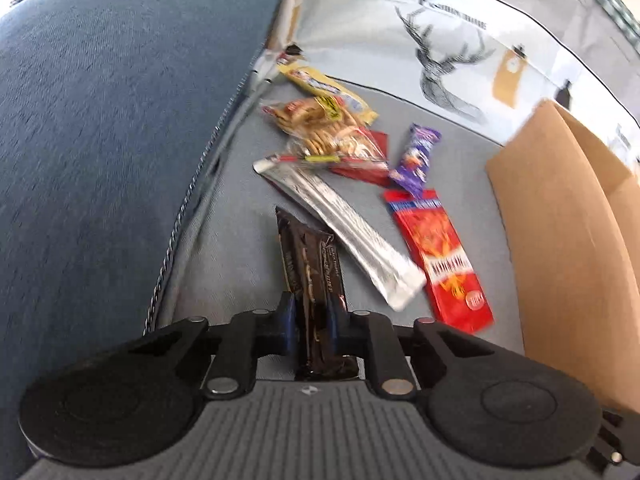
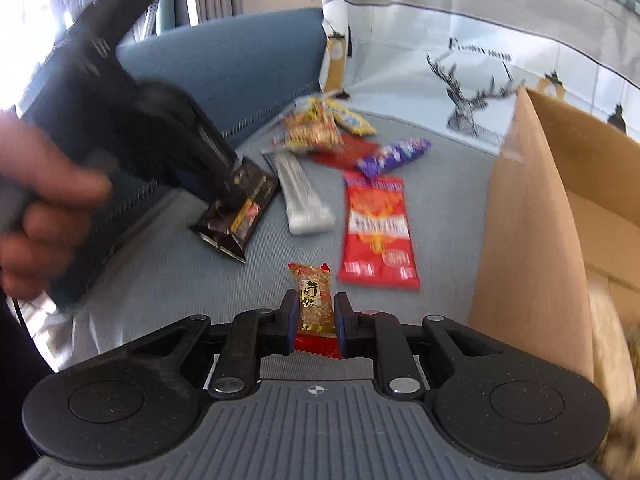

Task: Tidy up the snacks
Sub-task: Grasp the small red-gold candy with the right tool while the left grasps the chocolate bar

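Left gripper (image 1: 312,316) clamped on a dark brown, glossy foil snack bar (image 1: 308,264), blue-padded fingers (image 1: 289,320) pressed against both sides of the wrapper, bar pointing away over the grey fabric seat cushion (image 1: 224,248). Seen from the right wrist camera as well: a hand (image 2: 36,200) wrapped around the black handle at the left, the same dark bar pinched at the tip, its loose end hanging toward the cushion. Right gripper (image 2: 316,320) closed on a small golden candy packet with red crimped ends (image 2: 314,300), packet upright between the pads. Just beyond the left gripper, a long silver foil packet (image 1: 344,236) lying diagonally, its near end beside a flat red packet with flame artwork (image 1: 440,264). Farther off, a purple wrapped bar (image 1: 416,160) touching the red packet's far end. Farther and left, a clear bag of round tan crackers (image 1: 328,128) on top of a smaller dark red packet (image 1: 368,160), with a yellow wrapped snack (image 1: 328,88) behind, close to the seat's back corner. Along the right side, an open brown cardboard box (image 1: 560,232) standing on the cushion. At the far side, a pale cloth printed with a deer-head drawing (image 1: 448,64). To the left, a blue upholstered armrest (image 1: 100,120) with stitched piping. Edges softened by motion blur in both views.
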Available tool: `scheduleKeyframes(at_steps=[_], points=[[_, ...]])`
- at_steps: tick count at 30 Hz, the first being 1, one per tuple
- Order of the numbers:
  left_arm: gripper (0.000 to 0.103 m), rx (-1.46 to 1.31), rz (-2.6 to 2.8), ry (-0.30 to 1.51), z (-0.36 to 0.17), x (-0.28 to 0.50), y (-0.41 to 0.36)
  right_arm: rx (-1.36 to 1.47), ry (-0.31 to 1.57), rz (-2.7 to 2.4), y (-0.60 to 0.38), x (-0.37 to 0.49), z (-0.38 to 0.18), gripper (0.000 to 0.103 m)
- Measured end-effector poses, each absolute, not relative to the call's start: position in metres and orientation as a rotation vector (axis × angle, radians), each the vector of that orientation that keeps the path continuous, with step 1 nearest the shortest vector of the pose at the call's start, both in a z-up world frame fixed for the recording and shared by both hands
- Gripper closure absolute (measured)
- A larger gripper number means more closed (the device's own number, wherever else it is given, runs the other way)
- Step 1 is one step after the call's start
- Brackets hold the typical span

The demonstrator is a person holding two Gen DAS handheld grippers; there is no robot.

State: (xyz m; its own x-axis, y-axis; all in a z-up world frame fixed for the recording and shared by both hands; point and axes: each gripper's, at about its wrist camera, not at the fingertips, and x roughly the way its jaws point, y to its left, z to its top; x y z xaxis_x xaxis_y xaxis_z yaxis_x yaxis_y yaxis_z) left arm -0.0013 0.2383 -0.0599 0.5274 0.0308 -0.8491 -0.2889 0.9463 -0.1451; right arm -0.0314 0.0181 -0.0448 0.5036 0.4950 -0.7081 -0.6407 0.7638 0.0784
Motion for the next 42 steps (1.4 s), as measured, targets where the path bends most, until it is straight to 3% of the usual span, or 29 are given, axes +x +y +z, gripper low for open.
scheduleKeyframes(at_steps=[4,9,12,24,26,30,42], points=[[0.085,-0.287,0.220,0.995,-0.057,-0.009,0.242,-0.220,0.798,0.706,0.014,-0.041,-0.052,0.083],[0.054,-0.357,0.227,1.014,-0.060,-0.005,0.243,-0.227,0.814,0.713,0.013,-0.039,-0.055,0.081],[0.044,-0.288,0.225,1.044,-0.064,0.004,0.232,-0.252,0.831,0.735,0.017,-0.039,-0.061,0.070],[0.044,-0.121,0.235,1.111,-0.081,0.026,0.205,-0.271,0.850,0.733,0.022,-0.035,-0.071,0.071],[0.048,-0.107,0.238,1.112,-0.081,0.026,0.204,-0.263,0.849,0.735,0.022,-0.034,-0.070,0.081],[0.059,-0.106,0.247,1.103,-0.080,0.023,0.206,-0.263,0.844,0.732,0.021,-0.036,-0.069,0.081],[0.060,-0.147,0.228,1.114,-0.078,0.020,0.208,-0.266,0.842,0.726,0.022,-0.037,-0.069,0.080]])
